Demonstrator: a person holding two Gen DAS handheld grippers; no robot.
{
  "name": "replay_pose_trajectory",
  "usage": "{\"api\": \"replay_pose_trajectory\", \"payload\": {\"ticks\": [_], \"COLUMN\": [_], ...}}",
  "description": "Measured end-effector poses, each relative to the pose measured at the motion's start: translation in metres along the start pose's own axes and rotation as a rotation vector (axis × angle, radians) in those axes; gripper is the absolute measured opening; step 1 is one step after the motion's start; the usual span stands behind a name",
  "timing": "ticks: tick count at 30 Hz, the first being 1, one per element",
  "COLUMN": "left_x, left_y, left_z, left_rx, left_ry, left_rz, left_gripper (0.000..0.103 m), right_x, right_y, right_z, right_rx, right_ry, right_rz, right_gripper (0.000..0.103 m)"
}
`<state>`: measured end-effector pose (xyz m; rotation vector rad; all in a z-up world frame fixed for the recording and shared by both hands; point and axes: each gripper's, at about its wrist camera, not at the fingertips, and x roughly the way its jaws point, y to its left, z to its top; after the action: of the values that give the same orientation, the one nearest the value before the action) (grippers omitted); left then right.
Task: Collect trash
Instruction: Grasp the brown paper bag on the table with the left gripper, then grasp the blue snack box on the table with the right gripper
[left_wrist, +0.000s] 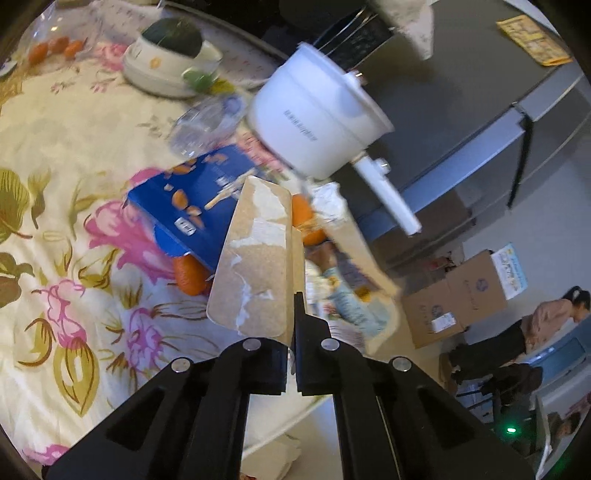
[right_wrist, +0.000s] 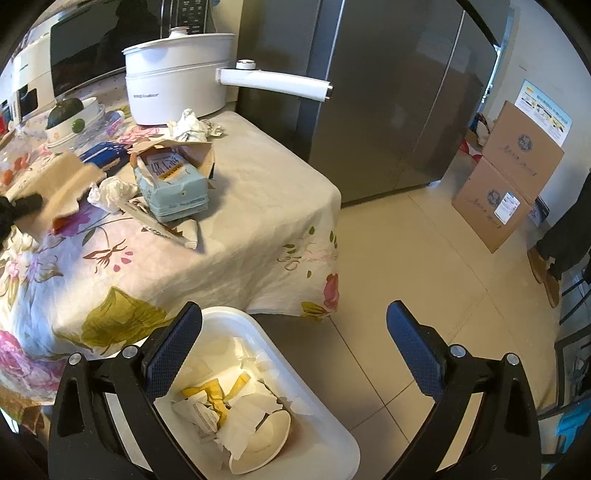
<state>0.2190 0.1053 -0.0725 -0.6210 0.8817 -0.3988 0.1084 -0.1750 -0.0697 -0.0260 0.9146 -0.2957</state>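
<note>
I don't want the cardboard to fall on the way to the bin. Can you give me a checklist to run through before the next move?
1. Left gripper shut on the cardboard piece: ok.
2. Grip is deep enough: cannot tell, it holds only the near edge.
3. Cardboard is clear of the blue box and oranges: cannot tell, the picture is blurred.
4. White bin has room: ok, paper and a plate lie low inside.
5. Right gripper is out of the drop path: not ok, it hangs open over the bin.
</note>
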Motion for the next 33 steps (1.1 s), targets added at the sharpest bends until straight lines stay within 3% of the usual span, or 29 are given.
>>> {"api": "replay_pose_trajectory", "payload": {"ticks": [9,21,25,29,33], "left_x": [-0.052,-0.121,-0.134,-0.145,-0.162], "left_y": [-0.017,0.013,0.027,0.035,0.046], "left_z": [0.011,0.041,0.049,0.054,0.060], "left_rx": [0.008,-0.062,-0.097,-0.114,-0.133], "left_ry": [-0.072,-0.232,-0.257,-0.274,-0.309], "left_rz": [-0.110,-0.120,-0.132,-0.146,-0.163], "left_gripper": [0.002,0.002,0.003,0.003,0.003], "right_x": [-0.003,-0.006,0.000,0.019,0.035], "right_y": [0.015,0.076,0.107,0.137,0.166], "right_z": [0.027,0.092,0.108,0.116,0.113], "right_rx": [-0.029,-0.083,-0.041,0.126,0.253], "right_ry": [-0.047,-0.086,0.005,0.193,0.291], "right_rz": [0.071,0.242,0.384,0.600,0.661], "right_gripper": [0.096,0.096,0.095,0.087,0.082]}}
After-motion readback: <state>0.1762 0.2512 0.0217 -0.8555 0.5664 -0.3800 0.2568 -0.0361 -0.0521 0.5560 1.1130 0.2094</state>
